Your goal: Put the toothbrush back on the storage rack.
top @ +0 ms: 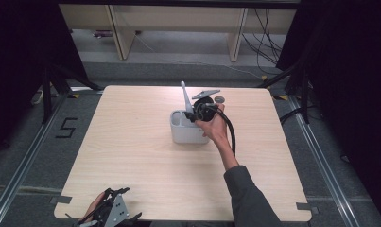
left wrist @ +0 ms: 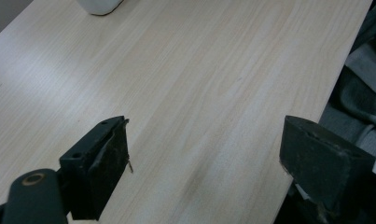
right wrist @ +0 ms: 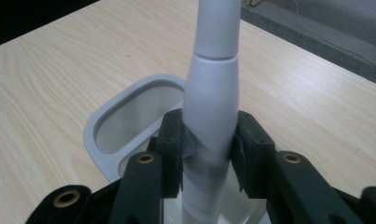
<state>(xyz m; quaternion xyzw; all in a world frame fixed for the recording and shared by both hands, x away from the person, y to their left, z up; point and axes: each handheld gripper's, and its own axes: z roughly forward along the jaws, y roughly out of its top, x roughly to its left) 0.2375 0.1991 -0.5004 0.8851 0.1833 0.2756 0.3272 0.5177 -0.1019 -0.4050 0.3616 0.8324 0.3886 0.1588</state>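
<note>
My right gripper (right wrist: 208,149): 2 fingers (right wrist: 170,144) tight on white stick-shaped tool (right wrist: 212,93), pads pressing both sides. Tool stands almost straight up, low end down in white holder (top: 188,128). Holder sits on table (top: 131,156) near middle, a bit toward 12 o'clock. Small round thing (top: 219,100) at 1 o'clock from holder. My left gripper (left wrist: 204,158): fingers wide apart, holding nothing, over table edge at 7 o'clock.
</note>
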